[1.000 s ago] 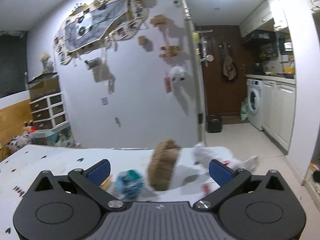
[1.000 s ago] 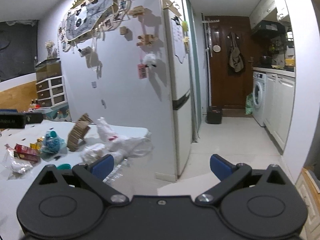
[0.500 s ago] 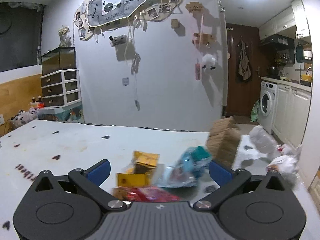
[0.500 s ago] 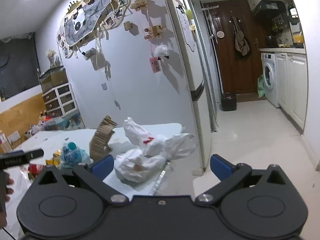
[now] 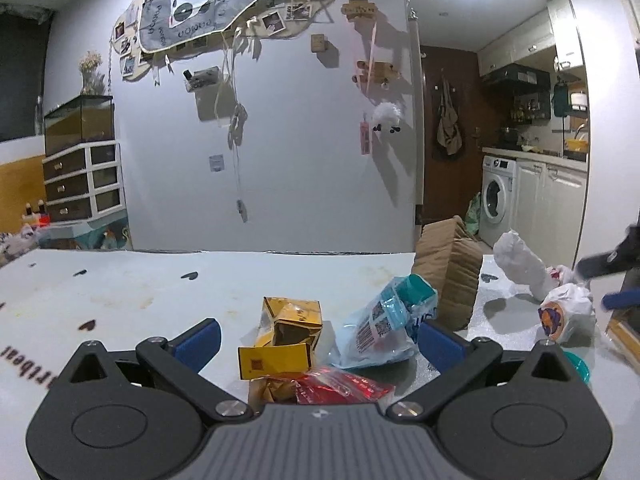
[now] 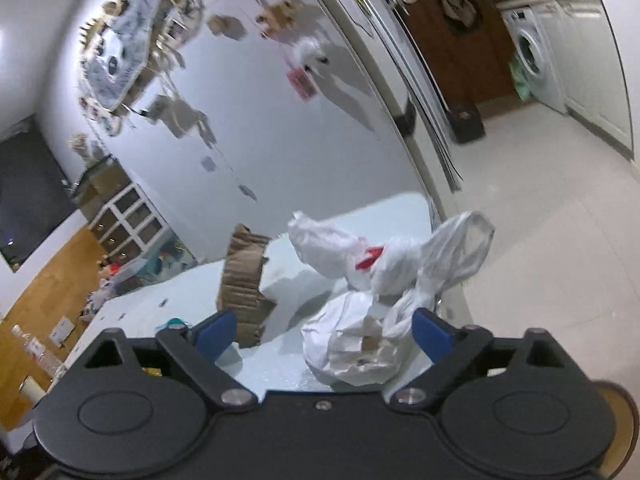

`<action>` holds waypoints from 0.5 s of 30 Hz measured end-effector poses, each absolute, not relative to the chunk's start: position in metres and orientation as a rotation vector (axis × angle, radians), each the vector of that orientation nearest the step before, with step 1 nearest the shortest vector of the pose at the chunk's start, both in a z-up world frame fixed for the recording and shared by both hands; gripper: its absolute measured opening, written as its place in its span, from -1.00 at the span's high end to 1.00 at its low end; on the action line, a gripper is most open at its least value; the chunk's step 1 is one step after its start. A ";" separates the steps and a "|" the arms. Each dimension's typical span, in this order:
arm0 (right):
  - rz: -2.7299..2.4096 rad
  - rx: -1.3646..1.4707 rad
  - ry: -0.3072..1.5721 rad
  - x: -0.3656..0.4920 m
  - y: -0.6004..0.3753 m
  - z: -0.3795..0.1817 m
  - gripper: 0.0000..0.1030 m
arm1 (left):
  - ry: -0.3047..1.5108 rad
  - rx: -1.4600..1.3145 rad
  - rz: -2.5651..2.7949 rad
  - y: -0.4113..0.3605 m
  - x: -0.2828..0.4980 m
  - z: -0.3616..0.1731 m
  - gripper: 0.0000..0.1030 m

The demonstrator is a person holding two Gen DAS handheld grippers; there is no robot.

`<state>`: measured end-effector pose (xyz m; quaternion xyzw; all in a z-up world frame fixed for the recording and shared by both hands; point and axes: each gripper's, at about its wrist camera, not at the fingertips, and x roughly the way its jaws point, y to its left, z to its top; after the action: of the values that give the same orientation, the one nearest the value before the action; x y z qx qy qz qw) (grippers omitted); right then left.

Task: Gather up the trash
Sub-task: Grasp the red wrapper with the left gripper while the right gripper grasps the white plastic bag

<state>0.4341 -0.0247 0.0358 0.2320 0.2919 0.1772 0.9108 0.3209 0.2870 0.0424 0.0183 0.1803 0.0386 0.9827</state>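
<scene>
On the white bench (image 5: 120, 296), the left tongs (image 5: 316, 338) are gaping wide, gripping nothing, framing a crumpled yellow carton (image 5: 286, 330), a red foil wrapper (image 5: 340, 388) and a pale blue plastic packet (image 5: 384, 328). Over at the bench's corner, the right tongs (image 6: 324, 330) are spreading wide too, empty, hovering just above crumpled white plastic bags (image 6: 360, 344) beside a brown corrugated cardboard piece (image 6: 240, 280).

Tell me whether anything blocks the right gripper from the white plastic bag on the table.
Nothing visible does. The right gripper is open and the white plastic bag lies directly ahead between its jaws. The cardboard piece stands off to the left, clear of the path.
</scene>
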 end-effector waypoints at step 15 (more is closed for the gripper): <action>0.375 0.228 0.647 0.438 0.009 0.023 0.14 | 0.421 0.018 0.037 0.293 0.329 0.029 -1.00</action>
<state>0.4378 0.0093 0.0227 0.1113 0.3155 0.1827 0.9245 0.3290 0.2934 0.0294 0.0089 0.2088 0.0185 0.9777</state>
